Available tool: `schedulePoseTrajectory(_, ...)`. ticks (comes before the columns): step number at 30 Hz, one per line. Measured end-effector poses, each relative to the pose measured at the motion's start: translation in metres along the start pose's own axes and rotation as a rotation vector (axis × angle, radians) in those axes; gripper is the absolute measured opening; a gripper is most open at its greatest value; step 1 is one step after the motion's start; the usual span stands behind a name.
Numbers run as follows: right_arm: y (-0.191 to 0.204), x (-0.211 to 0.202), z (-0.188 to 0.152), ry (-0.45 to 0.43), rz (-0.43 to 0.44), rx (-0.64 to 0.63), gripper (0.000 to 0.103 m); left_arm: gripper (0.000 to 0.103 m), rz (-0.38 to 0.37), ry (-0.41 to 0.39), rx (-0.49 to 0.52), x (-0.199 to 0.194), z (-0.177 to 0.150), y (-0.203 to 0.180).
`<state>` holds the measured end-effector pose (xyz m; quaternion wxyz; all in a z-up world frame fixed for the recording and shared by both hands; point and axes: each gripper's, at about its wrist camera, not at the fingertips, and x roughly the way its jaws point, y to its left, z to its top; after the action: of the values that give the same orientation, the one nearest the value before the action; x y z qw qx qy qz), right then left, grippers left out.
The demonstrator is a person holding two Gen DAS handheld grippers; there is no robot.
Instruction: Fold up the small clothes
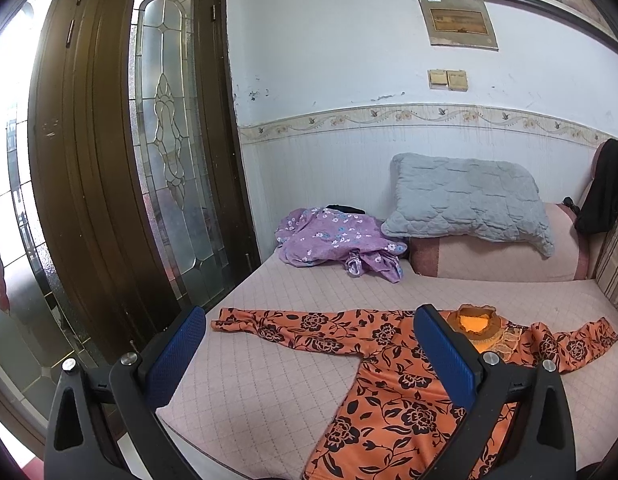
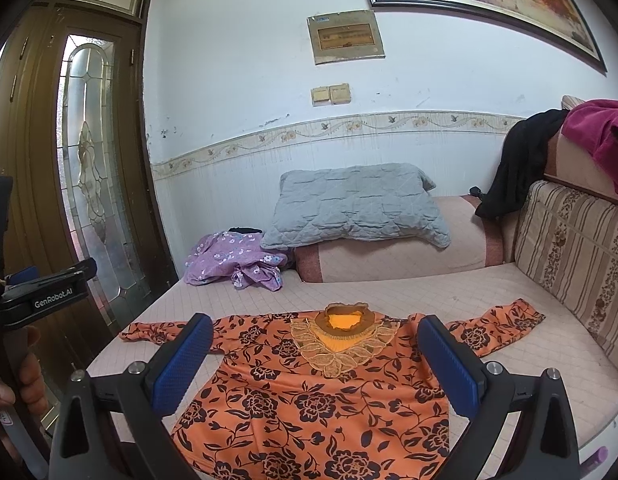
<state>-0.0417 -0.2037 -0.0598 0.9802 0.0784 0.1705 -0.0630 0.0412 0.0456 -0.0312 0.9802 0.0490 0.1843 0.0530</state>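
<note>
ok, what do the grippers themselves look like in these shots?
Both alike: black plastic bodies with triangular cut-outs and silver screw heads. Each finger carries a flat blue textured pad, as on the left gripper and right gripper. The right view shows the left gripper's side, marked "GenRobot.AI" in white, and bare fingers on its handle. No cables visible.

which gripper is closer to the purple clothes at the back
Left, as far as I can tell. The left gripper hovers over the orange top's sleeve on the door side, where the purple clothes lie. The right gripper hovers mid-shirt, further over.
</note>
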Motion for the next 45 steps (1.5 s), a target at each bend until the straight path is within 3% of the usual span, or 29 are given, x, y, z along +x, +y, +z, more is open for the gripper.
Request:
schedulePoseTrajectory(12, -0.012, 0.019, -0.003, 0.016, -0.004, 0.017, 0.103, 0.103, 0.0, 0.025, 0.034, 0.02, -0.001, -0.023)
schedulePoseTrajectory(18, -0.05, 0.06, -0.009, 0.069, -0.006, 0.074, 0.103, 0.103, -0.023, 0.084, 0.086, 0.06, -0.014, -0.055)
schedulePoseTrajectory(21, -0.098, 0.102, -0.02, 0.131, 0.013, 0.168, 0.103, 0.103, -0.09, 0.223, 0.153, 0.115, -0.04, -0.09)
schedulePoseTrajectory(25, -0.208, 0.18, -0.057, 0.283, -0.053, 0.458, 0.103, 0.103, -0.183, 0.54, 0.25, 0.211, -0.11, -0.148)
schedulePoseTrajectory(28, -0.309, 0.217, -0.09, 0.308, -0.163, 0.725, 0.102, 0.103, -0.193, 0.609, 0.288, 0.247, -0.147, -0.181)
schedulePoseTrajectory(30, -0.372, 0.225, -0.11, 0.244, -0.215, 0.901, 0.098, 0.103, -0.214, 0.608, 0.287, 0.26, -0.156, -0.195)
schedulePoseTrajectory(34, -0.445, 0.241, -0.144, 0.202, -0.277, 1.137, 0.082, 0.103, -0.265, 0.613, 0.283, 0.287, -0.167, -0.217)
schedulePoseTrajectory(35, -0.459, 0.246, -0.149, 0.195, -0.276, 1.142, 0.075, 0.103, -0.273, 0.621, 0.285, 0.292, -0.171, -0.22)
schedulePoseTrajectory(37, -0.483, 0.262, -0.154, 0.202, -0.306, 1.186, 0.073, 0.103, -0.286, 0.657, 0.298, 0.306, -0.183, -0.225)
schedulePoseTrajectory(39, -0.499, 0.282, -0.159, 0.202, -0.302, 1.223, 0.069, 0.103, -0.317, 0.668, 0.238, 0.312, -0.185, -0.221)
schedulePoseTrajectory(42, -0.51, 0.309, -0.145, 0.204, -0.32, 1.154, 0.067, 0.103, -0.33, 0.698, 0.178, 0.318, -0.184, -0.216)
schedulePoseTrajectory(45, -0.514, 0.336, -0.137, 0.246, -0.39, 1.038, 0.031, 0.103, -0.314, 0.65, 0.182, 0.312, -0.185, -0.219)
